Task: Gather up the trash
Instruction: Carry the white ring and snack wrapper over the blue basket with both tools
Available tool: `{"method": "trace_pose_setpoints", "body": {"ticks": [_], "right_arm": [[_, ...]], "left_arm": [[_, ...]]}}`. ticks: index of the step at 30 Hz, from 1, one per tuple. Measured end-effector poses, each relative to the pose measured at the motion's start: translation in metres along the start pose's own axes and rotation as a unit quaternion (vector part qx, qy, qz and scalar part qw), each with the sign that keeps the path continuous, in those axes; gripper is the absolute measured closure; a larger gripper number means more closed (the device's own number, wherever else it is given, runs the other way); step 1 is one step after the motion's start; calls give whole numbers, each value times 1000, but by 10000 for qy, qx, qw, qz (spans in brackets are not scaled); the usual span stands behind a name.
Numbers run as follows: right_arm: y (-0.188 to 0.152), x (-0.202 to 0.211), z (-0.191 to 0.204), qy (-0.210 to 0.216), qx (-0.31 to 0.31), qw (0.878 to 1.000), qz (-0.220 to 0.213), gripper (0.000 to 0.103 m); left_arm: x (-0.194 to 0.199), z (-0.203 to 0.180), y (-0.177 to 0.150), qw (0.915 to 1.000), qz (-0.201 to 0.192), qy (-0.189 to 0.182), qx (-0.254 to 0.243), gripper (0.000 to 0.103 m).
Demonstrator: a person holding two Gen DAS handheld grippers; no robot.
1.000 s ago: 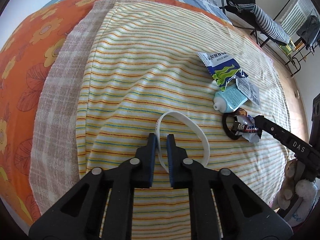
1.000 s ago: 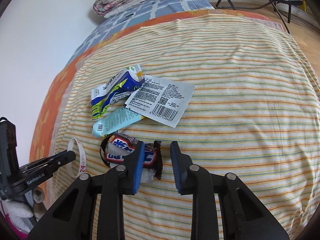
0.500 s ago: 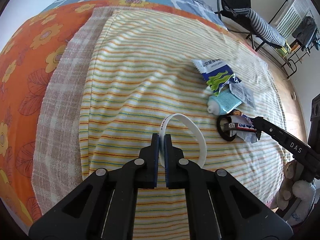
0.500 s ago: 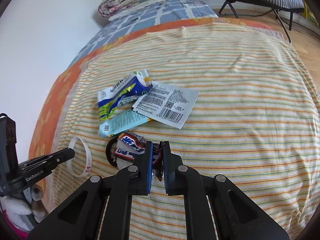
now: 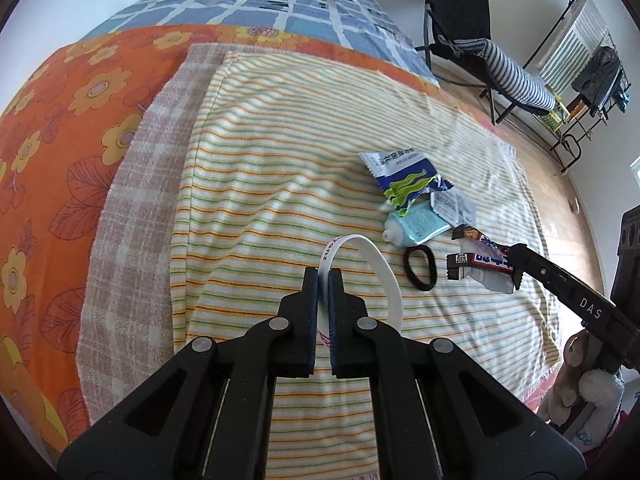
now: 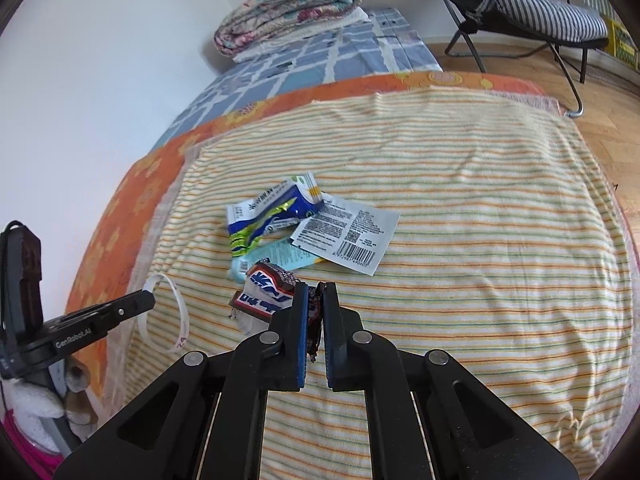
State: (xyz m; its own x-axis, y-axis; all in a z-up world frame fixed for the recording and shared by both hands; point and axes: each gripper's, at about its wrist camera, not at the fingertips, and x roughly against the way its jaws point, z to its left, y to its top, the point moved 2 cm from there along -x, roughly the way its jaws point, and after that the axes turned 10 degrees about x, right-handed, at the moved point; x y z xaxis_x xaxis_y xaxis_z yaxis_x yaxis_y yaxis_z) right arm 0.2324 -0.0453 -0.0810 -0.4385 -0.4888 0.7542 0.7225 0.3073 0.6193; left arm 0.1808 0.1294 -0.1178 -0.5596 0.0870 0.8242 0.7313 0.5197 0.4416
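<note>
My left gripper [image 5: 324,276] is shut on a white wristband [image 5: 384,268], which hangs just above the striped towel [image 5: 260,184]. My right gripper [image 6: 315,292] is shut on the edge of a red, white and blue candy wrapper [image 6: 266,292], lifted off the towel. In the left wrist view that wrapper [image 5: 480,266] hangs from the right gripper's tip [image 5: 516,256] beside a black hair tie [image 5: 420,268] lying flat. A blue and green snack bag [image 6: 268,210], a light blue tube [image 6: 280,260] and a white barcode sachet [image 6: 348,236] lie in a pile beyond.
The towel covers an orange flowered sheet [image 5: 80,128] on a bed. A folded quilt [image 6: 288,8] lies at the head. A folding chair with a striped cushion [image 6: 544,12] stands on the wooden floor. Stuffed toys [image 5: 580,384] sit by the bed's edge.
Both grippers closed, the left on the wristband and the right on the candy wrapper, then rose. The wrapper came off the black hair tie, which stays on the towel.
</note>
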Motion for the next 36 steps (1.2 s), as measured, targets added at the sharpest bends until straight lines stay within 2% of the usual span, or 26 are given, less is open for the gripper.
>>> {"method": "trace_pose_setpoints", "body": {"ticks": [8,17,29,36], "right_arm": [[-11,21,9,-34,164,9998,-54,98],[-38,55,32,1,475,9988,-105,98],[-98,89,53,87,708,9974,19,98],[-134,108,60,87,843,9964,100,98]], "left_arm": [[19,-5,-9,9998,-57,-115,-132,101],[49,-14,-31,9988,-118,-270,-396,101],[82,-30,-88,9952,-131,-278,-925,101],[90,-41,-136,9904,-20,-285,-1353,101]]}}
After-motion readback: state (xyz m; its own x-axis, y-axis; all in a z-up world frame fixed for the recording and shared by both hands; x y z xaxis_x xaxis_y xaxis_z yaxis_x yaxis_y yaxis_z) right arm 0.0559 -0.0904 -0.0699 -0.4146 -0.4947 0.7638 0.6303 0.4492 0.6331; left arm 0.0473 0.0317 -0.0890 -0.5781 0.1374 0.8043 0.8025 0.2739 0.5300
